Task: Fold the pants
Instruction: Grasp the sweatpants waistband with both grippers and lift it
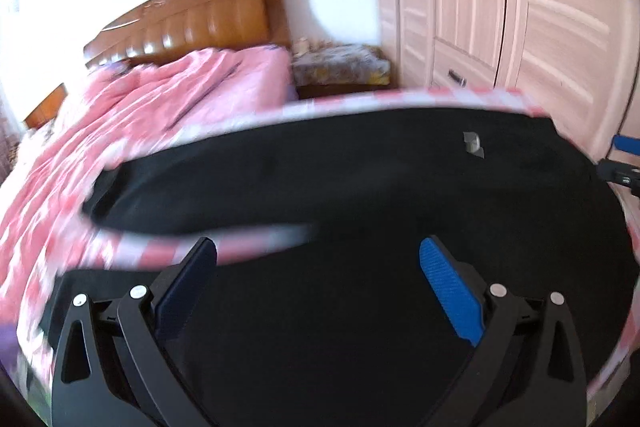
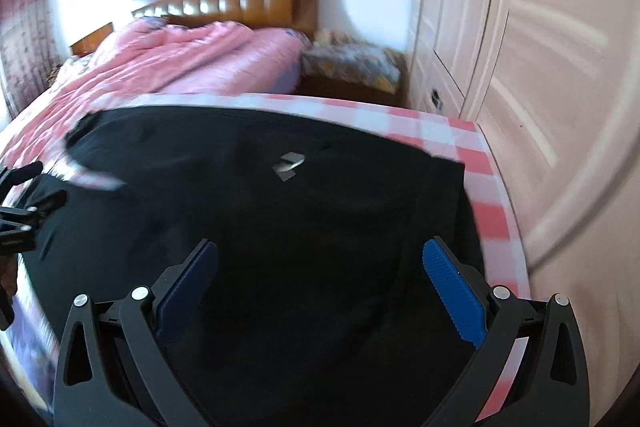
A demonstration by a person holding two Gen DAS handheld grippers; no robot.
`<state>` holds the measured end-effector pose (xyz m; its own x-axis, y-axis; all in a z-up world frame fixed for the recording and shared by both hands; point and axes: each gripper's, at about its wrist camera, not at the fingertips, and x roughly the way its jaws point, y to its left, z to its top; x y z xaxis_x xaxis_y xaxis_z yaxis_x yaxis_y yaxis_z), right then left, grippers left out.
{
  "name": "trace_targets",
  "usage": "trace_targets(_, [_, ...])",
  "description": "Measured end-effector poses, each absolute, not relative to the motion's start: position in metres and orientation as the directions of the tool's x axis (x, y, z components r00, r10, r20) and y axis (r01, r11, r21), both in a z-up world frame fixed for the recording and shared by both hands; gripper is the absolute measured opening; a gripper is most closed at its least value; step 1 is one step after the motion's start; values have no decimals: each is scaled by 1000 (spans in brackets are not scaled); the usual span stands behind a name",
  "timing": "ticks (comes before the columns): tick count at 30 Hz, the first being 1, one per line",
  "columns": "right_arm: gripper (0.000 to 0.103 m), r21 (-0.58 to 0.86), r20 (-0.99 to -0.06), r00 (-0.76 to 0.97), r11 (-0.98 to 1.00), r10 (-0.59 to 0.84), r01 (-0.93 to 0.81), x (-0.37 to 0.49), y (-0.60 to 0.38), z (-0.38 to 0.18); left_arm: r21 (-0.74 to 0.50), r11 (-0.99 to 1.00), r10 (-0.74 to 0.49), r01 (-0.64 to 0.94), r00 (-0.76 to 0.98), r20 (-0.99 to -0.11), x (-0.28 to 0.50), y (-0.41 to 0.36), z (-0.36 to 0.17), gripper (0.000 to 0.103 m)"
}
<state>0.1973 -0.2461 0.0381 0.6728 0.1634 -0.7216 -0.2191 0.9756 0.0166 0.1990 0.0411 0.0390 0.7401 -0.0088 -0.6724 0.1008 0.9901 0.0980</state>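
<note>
the black pants (image 1: 360,187) lie flat, soft and matte, on the pink-and-white checked worktop (image 2: 480,163), a small grey tag (image 2: 289,163) on them. left tool (image 1: 318,275) and right tool (image 2: 320,279) hover wide open, empty, ribbed blue pads (image 2: 454,295) showing.

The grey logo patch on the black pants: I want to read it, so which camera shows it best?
The right wrist view: the grey logo patch sits nearer the centre and larger on the black pants. The left wrist view shows it smaller, farther off. Both are blurred; no lettering is readable.
</note>
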Motion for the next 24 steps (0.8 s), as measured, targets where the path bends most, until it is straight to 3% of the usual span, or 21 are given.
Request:
trace_targets(4, [99, 94, -774, 590, 963, 229, -251, 290, -262, 20, -60, 980, -162, 192, 578, -800, 296, 44, 24, 101])
trace_targets(7, [99, 54, -829, 516, 949, 216, -310, 346, -258, 3, -91, 949, -231, 301, 470, -852, 348, 35, 10, 101])
trace_targets(15, [99, -10, -902, 371, 850, 220, -527, 417, -241, -35, 4, 770, -306, 638, 374, -876, 435, -6, -9, 101])
trace_targets(24, [99, 128, -906, 241, 767, 348, -629, 438, -251, -51, -24, 571, -388, 821, 244, -889, 483, -23, -20, 101])
